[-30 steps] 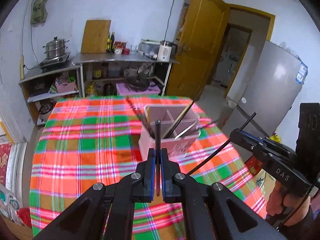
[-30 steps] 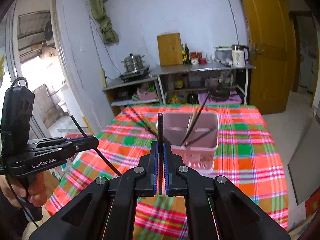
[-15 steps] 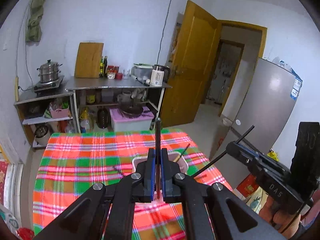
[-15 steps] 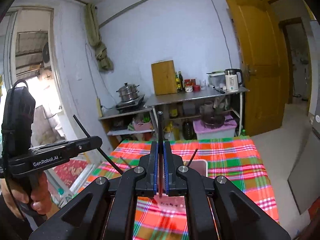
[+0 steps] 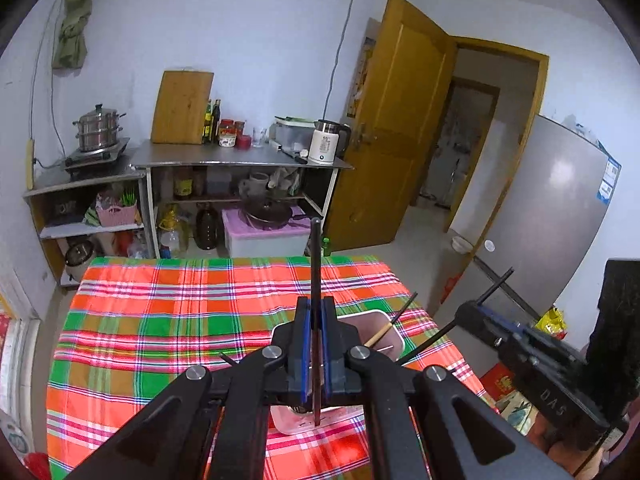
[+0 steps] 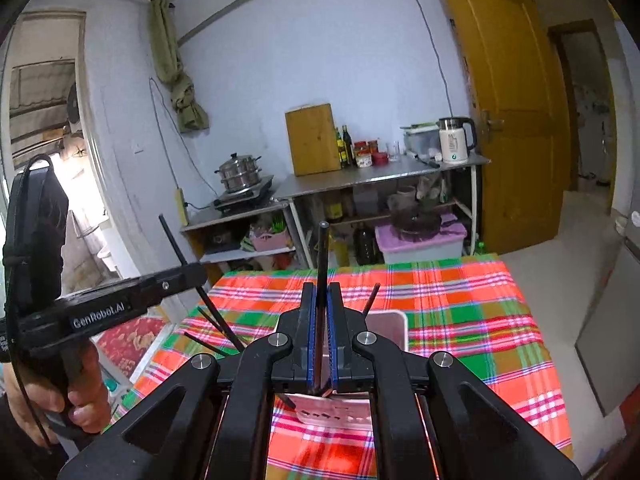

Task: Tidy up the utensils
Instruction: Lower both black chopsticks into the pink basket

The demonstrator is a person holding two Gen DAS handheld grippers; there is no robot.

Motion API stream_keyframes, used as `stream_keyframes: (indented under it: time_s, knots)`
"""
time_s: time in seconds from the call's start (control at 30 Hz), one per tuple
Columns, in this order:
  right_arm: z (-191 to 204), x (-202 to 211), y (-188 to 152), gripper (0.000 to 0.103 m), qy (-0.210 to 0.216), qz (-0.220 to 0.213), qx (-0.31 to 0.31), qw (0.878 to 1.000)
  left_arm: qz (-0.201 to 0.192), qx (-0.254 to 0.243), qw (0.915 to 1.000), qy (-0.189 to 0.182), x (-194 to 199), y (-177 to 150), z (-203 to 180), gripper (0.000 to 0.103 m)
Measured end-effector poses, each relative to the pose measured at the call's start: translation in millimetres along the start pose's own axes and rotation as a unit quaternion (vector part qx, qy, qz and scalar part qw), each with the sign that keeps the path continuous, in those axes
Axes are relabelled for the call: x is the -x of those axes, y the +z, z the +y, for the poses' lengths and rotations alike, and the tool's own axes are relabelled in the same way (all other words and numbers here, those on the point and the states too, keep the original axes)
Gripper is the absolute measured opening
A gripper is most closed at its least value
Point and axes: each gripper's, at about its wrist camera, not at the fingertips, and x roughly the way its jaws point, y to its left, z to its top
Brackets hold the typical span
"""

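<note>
Change: both grippers had lifted back above the pink holder (image 5: 394,338) over the last second.
Left gripper (image 5: 316,344): clenched on a dark chopstick (image 5: 316,272).
Right gripper (image 6: 320,340): clenched on its own chopstick (image 6: 322,264).
Meaning: neither stick deposited yet.

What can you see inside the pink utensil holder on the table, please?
In the pink utensil holder, a light wooden chopstick and a dark one lean out. The left gripper, shut on a black chopstick, hides the rest.
</note>
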Motion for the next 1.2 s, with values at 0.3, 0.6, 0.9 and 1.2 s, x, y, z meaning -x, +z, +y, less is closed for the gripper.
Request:
stream_keyframes:
  time_s: [0.3, 0.6, 0.9, 1.2]
  knots:
    - [0, -6, 1, 0.005, 0.001, 0.005, 0.003, 1.000, -0.035, 0.000, 0.9993, -0.013, 24, 35, 1, 0.004]
    - [-2, -11, -5, 0.005, -0.003, 0.012, 0.003, 1.000, 0.021, 0.000, 0.9998, -0.002, -18, 5, 5, 0.004]
    - [-2, -33, -21, 0.005, -0.009, 0.047, 0.014, 0.999, 0.071, -0.009, 0.9974, 0.006, -49, -24, 13, 0.005]
    - [-5, -41, -33, 0.005, 0.002, 0.080, 0.006, 0.997, 0.061, -0.020, 0.9979, 0.003, -38, -27, 12, 0.005]
